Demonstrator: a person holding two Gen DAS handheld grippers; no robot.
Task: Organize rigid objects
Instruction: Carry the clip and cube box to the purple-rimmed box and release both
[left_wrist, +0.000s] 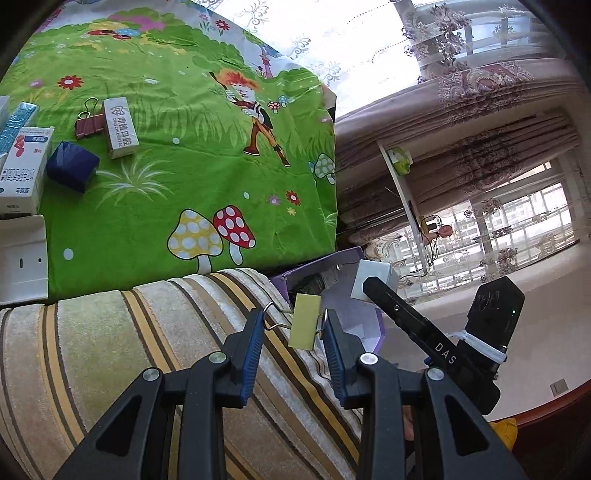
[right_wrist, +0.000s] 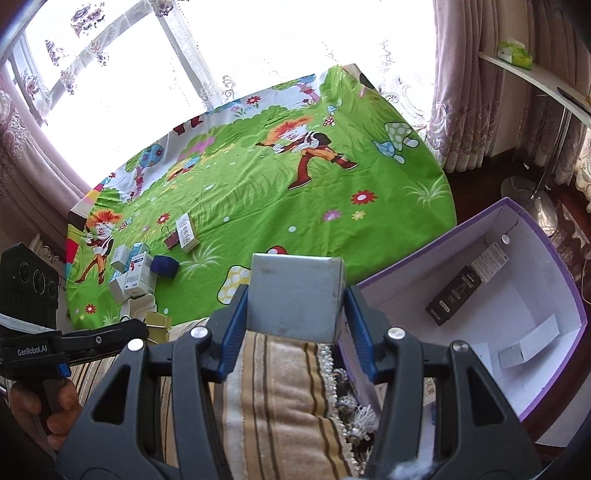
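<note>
Right wrist, tool (right_wrist: 295, 314) gripping grey box (right_wrist: 295, 295)

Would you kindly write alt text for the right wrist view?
The right gripper clamps a grey box above a striped cushion, beside an open purple box holding a black package. Behind lies a green cartoon tablecloth with small boxes and a binder clip.

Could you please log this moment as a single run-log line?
left gripper: holds yellow clip | right gripper: holds grey box | purple bin: not yet reached | table: boxes, red clip remain
</note>
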